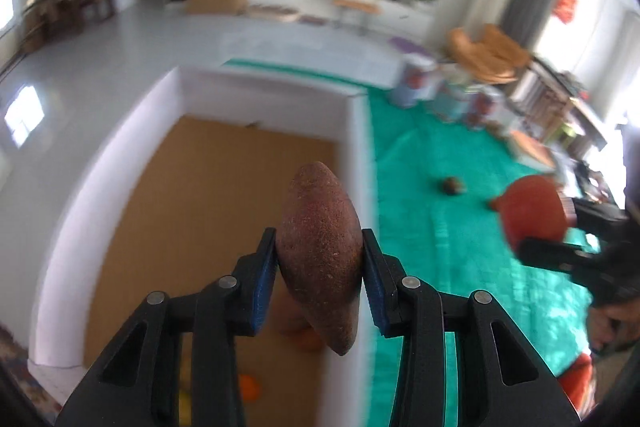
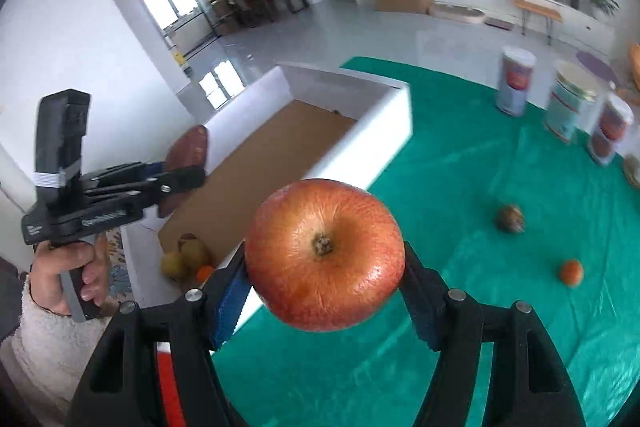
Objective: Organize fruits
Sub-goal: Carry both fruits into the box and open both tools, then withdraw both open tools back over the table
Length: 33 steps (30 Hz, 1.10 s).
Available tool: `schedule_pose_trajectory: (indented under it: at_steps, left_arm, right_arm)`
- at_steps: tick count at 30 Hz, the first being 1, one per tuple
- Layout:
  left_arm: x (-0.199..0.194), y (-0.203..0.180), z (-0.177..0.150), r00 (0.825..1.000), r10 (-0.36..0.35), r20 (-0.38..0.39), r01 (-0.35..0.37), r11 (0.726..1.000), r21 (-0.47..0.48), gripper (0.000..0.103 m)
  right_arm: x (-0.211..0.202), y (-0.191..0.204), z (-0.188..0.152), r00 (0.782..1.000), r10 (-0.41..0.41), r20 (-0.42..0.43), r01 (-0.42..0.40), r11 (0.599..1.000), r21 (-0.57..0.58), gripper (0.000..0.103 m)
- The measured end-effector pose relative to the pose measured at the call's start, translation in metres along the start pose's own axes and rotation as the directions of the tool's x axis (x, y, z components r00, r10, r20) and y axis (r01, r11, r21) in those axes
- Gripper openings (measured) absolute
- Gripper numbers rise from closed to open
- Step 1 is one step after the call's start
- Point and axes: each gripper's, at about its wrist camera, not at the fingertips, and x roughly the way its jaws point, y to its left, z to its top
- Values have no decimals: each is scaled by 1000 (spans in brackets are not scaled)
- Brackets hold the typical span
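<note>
1. Brown, rough-skinned fruit [image 1: 318, 255], spindle-shaped and possibly a sweet potato, sits clamped across its middle in your left gripper [image 1: 319, 259]. It hangs above the box [image 1: 356, 131], close to the right-hand wall.
2. Risk on the left: the pads [image 1: 266, 269] pinch a tapering body with the long tail below the grip. Let go from here and it could clip the wall and roll out onto the green cloth [image 1: 440, 247].
3. Fruit already lies in the near corner of the box: two pears [image 2: 188, 255] and something orange. A drop from height could bruise them.
4. Your right gripper [image 2: 324, 259] is closed on a red apple [image 2: 324, 253], held over the cloth just beside the box's near wall and not yet above the opening.
5. Risk on the right: the apple is round and smooth, and only its widest part is gripped. A quick swing could slip it loose. The two grippers are also near each other, so both going to the box at once may collide.
6. Two small fruits wait on the cloth: a dark one [image 2: 511, 219] and an orange one [image 2: 571, 271].
7. Hard to read: the left view is motion-blurred, the box floor under the gripper is hidden, the dark fruit's kind is unclear, and the tin [image 2: 514, 81] labels are illegible.
</note>
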Motion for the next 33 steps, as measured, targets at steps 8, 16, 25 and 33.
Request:
schedule_pose_trajectory:
  at_steps: [8, 16, 25, 33]
  left_arm:
    - [77, 80, -30, 973, 115, -201, -141, 983, -121, 41]
    - [108, 98, -32, 946, 140, -293, -194, 967, -164, 42]
    - [76, 83, -25, 965, 207, -162, -233, 960, -157, 80]
    - [-11, -23, -30, 989, 107, 106, -106, 994, -15, 93]
  right_arm:
    - [140, 92, 57, 984, -55, -167, 24, 983, -183, 69]
    - [226, 96, 58, 928, -206, -310, 124, 956, -265, 69]
    - [198, 85, 78, 957, -204, -204, 155, 960, -231, 86]
    - [70, 41, 24, 982, -189, 2, 186, 962, -201, 92]
